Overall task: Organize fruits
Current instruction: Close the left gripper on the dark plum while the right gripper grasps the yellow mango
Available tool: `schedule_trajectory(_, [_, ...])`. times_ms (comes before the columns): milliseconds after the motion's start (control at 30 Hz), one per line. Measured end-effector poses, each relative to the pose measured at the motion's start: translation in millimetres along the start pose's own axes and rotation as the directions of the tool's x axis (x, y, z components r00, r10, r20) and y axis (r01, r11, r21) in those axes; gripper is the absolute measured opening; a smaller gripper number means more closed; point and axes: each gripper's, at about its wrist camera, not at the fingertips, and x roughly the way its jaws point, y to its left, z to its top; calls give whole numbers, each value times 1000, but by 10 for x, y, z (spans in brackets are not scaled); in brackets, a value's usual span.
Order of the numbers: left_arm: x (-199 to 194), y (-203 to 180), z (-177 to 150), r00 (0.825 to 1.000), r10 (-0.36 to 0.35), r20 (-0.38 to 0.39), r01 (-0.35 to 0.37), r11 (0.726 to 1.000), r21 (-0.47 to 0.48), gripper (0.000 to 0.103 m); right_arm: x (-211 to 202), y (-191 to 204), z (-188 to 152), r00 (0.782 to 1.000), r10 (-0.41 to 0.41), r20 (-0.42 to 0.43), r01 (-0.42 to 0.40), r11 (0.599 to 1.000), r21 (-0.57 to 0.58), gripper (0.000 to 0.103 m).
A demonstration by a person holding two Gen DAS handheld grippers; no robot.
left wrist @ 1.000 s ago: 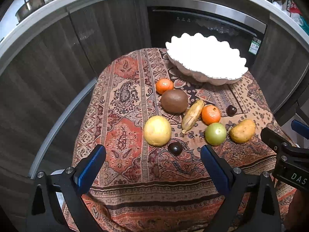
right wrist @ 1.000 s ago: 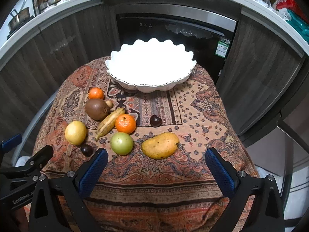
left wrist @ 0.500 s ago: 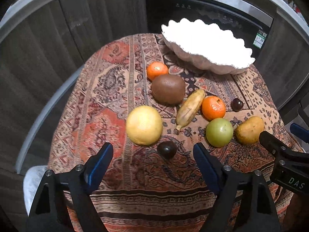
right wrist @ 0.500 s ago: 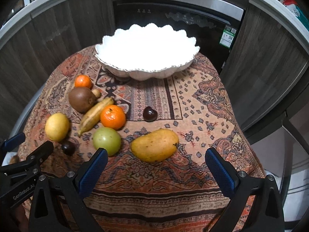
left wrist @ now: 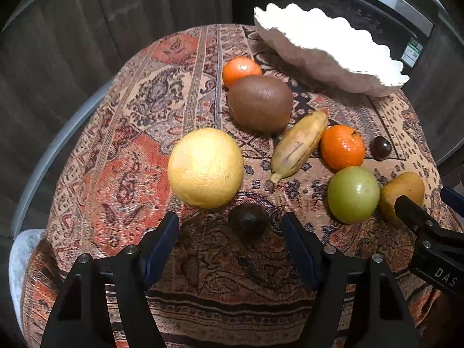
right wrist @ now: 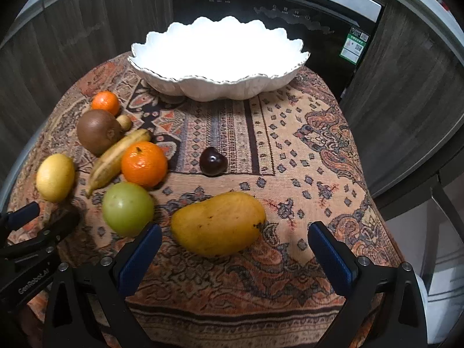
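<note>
Fruits lie on a patterned cloth before a white scalloped bowl (right wrist: pixel 217 58). In the left wrist view my left gripper (left wrist: pixel 230 226) hangs low over a small dark fruit (left wrist: pixel 248 221); its jaws are closing, with that fruit between the tips and untouched. Just beyond it sit a yellow citrus (left wrist: pixel 206 168), a brown kiwi (left wrist: pixel 259 103), a banana (left wrist: pixel 298 145), two oranges and a green apple (left wrist: pixel 352 194). In the right wrist view my right gripper (right wrist: pixel 233 239) stands open, its blue fingers either side of the mango (right wrist: pixel 217 223) without touching it. A dark cherry (right wrist: pixel 213 161) lies behind.
The cloth (right wrist: pixel 304 150) covers a small round table (left wrist: pixel 87 121) whose edges fall away close on every side. Dark wood cabinets and a black appliance (right wrist: pixel 275 5) stand right behind the bowl. The other gripper shows at each view's side edge.
Both grippers have sunk toward the table, so the fruits loom larger. The left jaws have narrowed around the small dark fruit. The right jaws stay wide, now flanking the mango.
</note>
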Motion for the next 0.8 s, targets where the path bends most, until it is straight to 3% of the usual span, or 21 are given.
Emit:
schedule_trajectory(433, [195,17,49,1000,-5,-7,5,999,-53,62,243,22,30,999,28,-19,-29,1000,-10,101])
schedule_trajectory(633, [200,15,70,1000,-7,7,8,999,-53,48,321,39,26,995,90,-36,-91,996,-10,83])
schedule_trajectory(800, [154,-10,36,1000,-9,7,9,999,-37,33,356,56,18,994,104,-37,-105,994,-9,80])
